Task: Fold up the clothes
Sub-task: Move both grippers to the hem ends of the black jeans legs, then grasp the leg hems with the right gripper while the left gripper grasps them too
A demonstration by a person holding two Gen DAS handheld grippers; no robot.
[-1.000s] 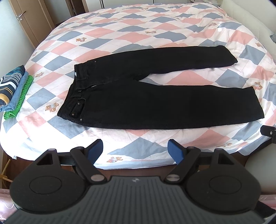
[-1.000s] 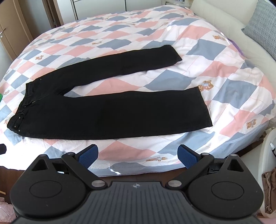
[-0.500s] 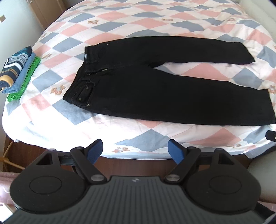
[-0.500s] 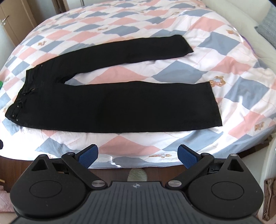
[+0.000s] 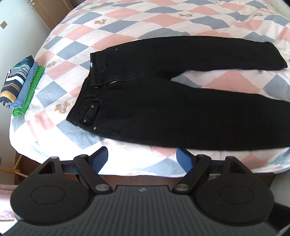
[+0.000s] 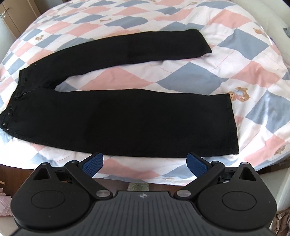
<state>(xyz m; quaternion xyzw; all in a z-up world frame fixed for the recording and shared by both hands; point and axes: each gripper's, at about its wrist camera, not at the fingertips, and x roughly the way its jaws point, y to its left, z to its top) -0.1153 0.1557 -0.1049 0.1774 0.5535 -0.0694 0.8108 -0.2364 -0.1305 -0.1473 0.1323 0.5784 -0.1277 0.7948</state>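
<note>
Grippers both spread wide, holding nothing. Left gripper [image 5: 143, 159] hangs at the near bed edge, just short of the near hem line of the black jeans [image 5: 163, 101], below the hip and thigh area. Right gripper [image 6: 144, 163] sits likewise at the near edge, just short of the near leg's long side [image 6: 126, 123], toward the cuff end.

Step looks like approach before the first fold: jeans lie flat and unfolded, waistband [image 5: 94, 87] at left, both legs running right, far leg [image 6: 145, 47] splayed apart from the near one with bedspread showing between. Nothing grasped yet. Next move probably calls for both grippers to reach over the near edge, pinch the near leg at waist side and cuff side [image 6: 232, 125], and carry it over onto the far leg, or the reverse. Denim is thick, so the pinch needs a good bite of the edge.

Surface: bed with checkered quilt [image 6: 235, 59] in pink, blue-grey and white, small bear prints. Folded stack of clothes [image 5: 23, 85] at far left bed edge, well apart from jeans. Wooden cupboard door [image 5: 47, 9] beyond, pale wall at left.
</note>
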